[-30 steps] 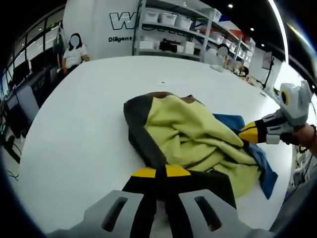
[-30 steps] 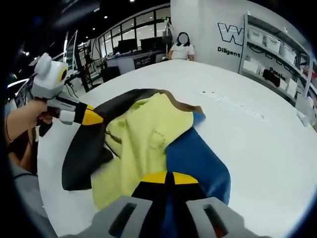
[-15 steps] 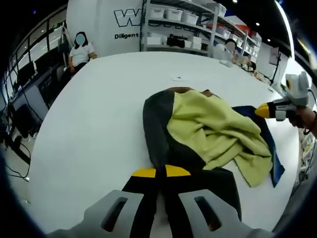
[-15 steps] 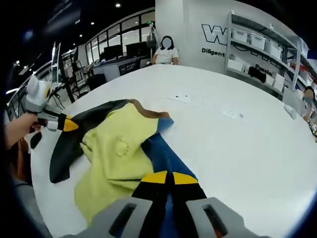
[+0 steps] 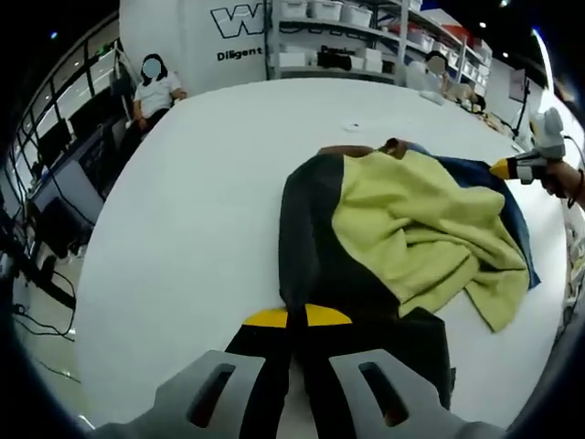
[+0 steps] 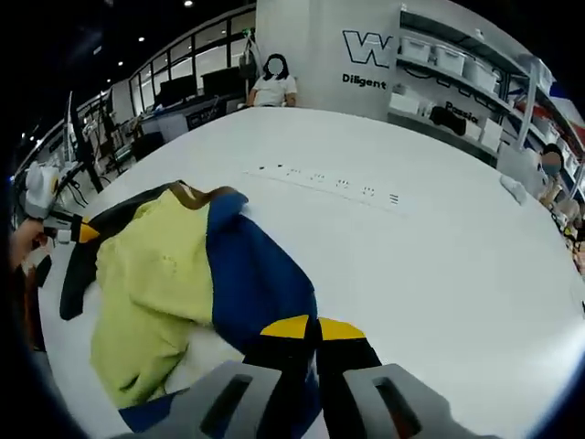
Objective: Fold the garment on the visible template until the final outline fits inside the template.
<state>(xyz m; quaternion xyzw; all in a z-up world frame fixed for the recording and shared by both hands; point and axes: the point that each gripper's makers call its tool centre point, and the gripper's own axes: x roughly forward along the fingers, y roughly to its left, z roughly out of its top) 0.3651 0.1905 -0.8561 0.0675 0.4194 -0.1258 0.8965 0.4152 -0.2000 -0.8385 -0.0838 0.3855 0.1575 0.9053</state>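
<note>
The garment [image 5: 402, 229] lies crumpled on the white table [image 5: 201, 210], with a black side, a yellow-green middle and a blue panel [image 6: 251, 279]. My left gripper [image 5: 297, 317] is shut on the black edge nearest me. My right gripper [image 6: 316, 327] is shut on the blue panel's near edge. Across the cloth, the right gripper [image 5: 498, 168] shows at the far right, held by a hand. The left gripper [image 6: 87, 232] shows at the far left, at the black edge. A faint row of small printed marks [image 6: 329, 180] runs over the table beyond the garment.
A seated person [image 5: 157, 87] is at the table's far edge, in front of a white wall with lettering. Shelves with bins [image 5: 338, 37] stand behind the table, another person [image 6: 551, 165] sits to the right, and desks with monitors [image 5: 55, 174] line the left.
Both grippers have drawn apart with the cloth held, so the garment is spread wider. The blue panel shows more in the right gripper view. Both views have shifted.
</note>
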